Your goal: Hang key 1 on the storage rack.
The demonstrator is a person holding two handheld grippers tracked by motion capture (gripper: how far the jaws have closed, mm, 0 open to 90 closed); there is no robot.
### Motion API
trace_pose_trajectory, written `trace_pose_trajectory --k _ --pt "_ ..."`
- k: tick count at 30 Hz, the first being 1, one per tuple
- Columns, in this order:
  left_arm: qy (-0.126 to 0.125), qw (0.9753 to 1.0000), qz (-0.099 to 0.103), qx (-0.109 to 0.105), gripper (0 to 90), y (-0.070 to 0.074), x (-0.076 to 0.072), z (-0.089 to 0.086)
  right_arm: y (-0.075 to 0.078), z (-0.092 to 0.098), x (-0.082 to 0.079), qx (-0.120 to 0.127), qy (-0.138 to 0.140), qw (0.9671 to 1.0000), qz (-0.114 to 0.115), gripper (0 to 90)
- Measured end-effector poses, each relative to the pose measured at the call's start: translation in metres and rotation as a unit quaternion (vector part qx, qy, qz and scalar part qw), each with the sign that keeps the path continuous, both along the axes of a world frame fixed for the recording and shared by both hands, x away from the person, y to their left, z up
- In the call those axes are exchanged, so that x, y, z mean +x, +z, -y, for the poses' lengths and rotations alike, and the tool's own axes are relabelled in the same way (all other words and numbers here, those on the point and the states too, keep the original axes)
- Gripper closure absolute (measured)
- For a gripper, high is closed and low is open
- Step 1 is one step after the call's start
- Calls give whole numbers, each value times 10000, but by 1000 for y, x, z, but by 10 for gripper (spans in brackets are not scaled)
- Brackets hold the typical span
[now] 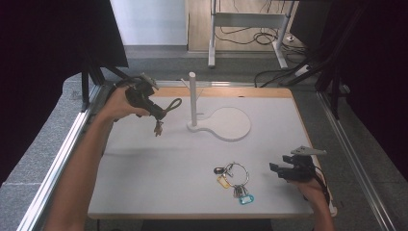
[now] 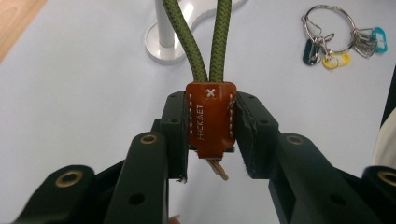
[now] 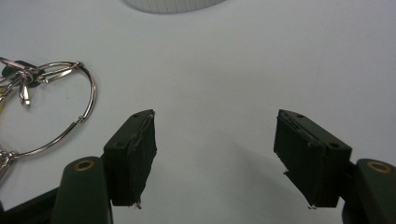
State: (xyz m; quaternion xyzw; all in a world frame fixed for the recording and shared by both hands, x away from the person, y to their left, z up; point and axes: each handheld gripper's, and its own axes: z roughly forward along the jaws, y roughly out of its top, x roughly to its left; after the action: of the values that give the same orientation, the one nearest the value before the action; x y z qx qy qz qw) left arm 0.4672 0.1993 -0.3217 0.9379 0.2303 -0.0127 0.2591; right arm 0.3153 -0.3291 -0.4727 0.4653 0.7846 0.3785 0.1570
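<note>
My left tool (image 2: 211, 135) clamps brown leather tab (image 2: 211, 116) of olive-green braided cord key loop (image 1: 171, 106), held above white surface (image 1: 144, 173) near white peg stand (image 1: 193, 98). Light, limp cord; tab firmest hold. My right tool (image 3: 217, 154) wide, empty.

The person's left forearm (image 1: 84, 166) stretches far forward, its hand (image 1: 117, 103) raised above the table with the black two-jaw left gripper (image 1: 155, 111) clamped tight; the right hand (image 1: 310, 187) sits low and near, its black right gripper (image 1: 273, 168) spread wide.
</note>
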Motion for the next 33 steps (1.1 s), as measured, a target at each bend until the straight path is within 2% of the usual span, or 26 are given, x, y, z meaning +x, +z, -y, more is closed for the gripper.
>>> trace_pose_trajectory --k 6,10,14,22,27,30,33 --pt "9 10000 -9 13 669 6 13 2 0 -1 -1 -6 11 10000 11 296" --pt "37 9999 -47 -81 669 8 22 -1 2 -1 -2 -4 4 9999 126 300" --pt "80 9999 -34 -123 669 10 31 -2 2 -3 -2 -22 17 9999 113 299" --pt "191 9995 -35 -264 670 15 40 -11 1 1 -2 -31 -63 9999 141 299" --pt "219 9994 1 -274 670 23 44 -14 1 0 -2 -36 -61 9999 144 300" --pt "229 9991 1 -362 670 27 49 -14 1 0 -2 -38 -58 9999 146 300" --pt "191 9994 0 -303 670 29 55 -13 2 -1 -1 -45 -31 9999 156 299"
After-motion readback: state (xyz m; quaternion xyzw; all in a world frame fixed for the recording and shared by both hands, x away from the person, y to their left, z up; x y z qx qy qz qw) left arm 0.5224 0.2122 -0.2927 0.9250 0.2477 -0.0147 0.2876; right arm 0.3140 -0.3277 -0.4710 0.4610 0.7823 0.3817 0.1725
